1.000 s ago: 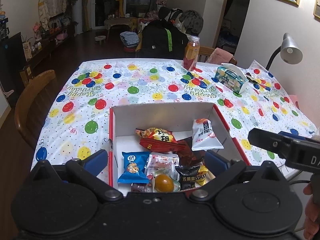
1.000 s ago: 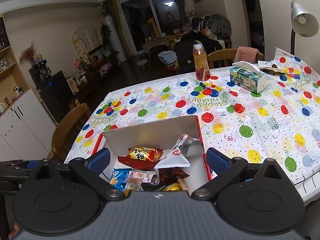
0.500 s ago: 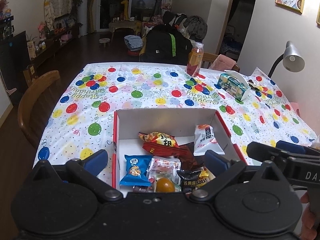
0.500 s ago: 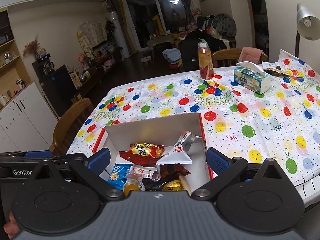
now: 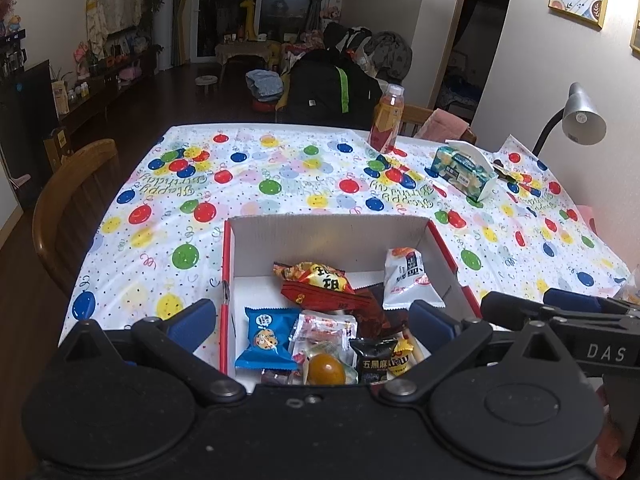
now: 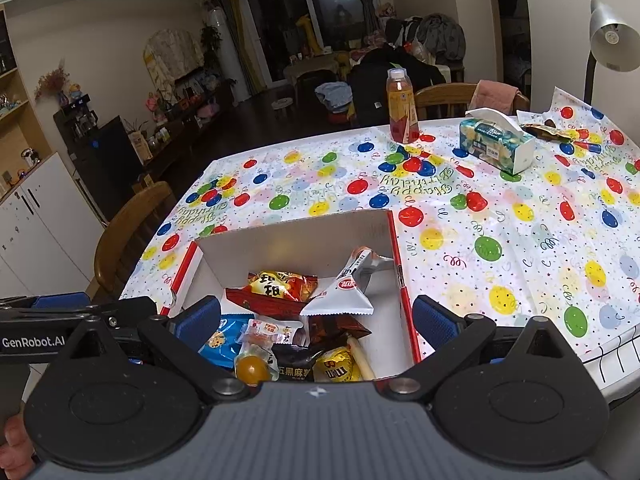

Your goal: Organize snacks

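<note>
You hold both grippers at the near edge of the tabletop (image 5: 280, 168), which is covered with a white cloth printed with coloured balloons. The left gripper (image 5: 312, 320) and the right gripper (image 6: 316, 316) both hover above the open white cardboard box with red outer edges (image 5: 332, 236). The jaws of each are spread wide and pinch nothing.

All the snacks that can be seen lie inside the box:
- a blue cookie packet (image 5: 264, 338) near the left wall;
- a clear wrapper with a round orange piece (image 5: 326, 368) at the near side;
- a black sachet with white characters (image 5: 376, 360) beside a yellow-wrapped stick (image 6: 340, 366);
- a red and yellow crinkled bag (image 5: 316, 276) resting on a flat red pouch (image 5: 332, 300);
- a white triangular-sealed packet (image 5: 406, 280) leaning against the right wall.

A juice bottle (image 5: 387, 118), a tissue box (image 5: 464, 168) and a grey desk lamp (image 5: 580, 116) stand well apart at the far side. A dark wrapper (image 6: 548, 131) lies beyond the tissue box — whether it is a snack cannot be told.

This scene fits two stages: snacks gathered into the box with the job near its end, or a mixed heap waiting to be sorted out. The pictures do not settle which. Either way, the packets overlap loosely, so any grasp calls for a descent onto one exposed edge — thin foil will slip or drag a neighbour if pinched flat.
</note>
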A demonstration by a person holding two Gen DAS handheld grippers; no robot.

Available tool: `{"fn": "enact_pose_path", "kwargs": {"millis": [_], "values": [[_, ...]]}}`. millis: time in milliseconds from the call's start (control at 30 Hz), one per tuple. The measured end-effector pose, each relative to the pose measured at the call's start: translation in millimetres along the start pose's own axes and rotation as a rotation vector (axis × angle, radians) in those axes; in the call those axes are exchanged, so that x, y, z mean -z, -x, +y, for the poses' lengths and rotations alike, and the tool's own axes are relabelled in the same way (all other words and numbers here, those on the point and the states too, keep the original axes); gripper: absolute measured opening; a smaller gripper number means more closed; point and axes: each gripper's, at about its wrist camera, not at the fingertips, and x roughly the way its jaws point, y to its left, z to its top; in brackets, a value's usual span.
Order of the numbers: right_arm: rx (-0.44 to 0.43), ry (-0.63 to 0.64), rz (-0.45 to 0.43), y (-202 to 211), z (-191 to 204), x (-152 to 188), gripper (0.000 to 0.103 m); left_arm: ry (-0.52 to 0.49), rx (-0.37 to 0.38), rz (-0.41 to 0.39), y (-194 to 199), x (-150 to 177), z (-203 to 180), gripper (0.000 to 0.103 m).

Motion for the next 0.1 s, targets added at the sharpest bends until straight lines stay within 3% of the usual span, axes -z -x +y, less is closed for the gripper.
{"fn": "enact_pose_path", "kwargs": {"millis": [100], "values": [[0.002,-0.003,0.008,-1.9,-1.0,0.1,0.103,-0.004,0.005,0.008,-1.7,-0.2,-0.5,0.102]]}}
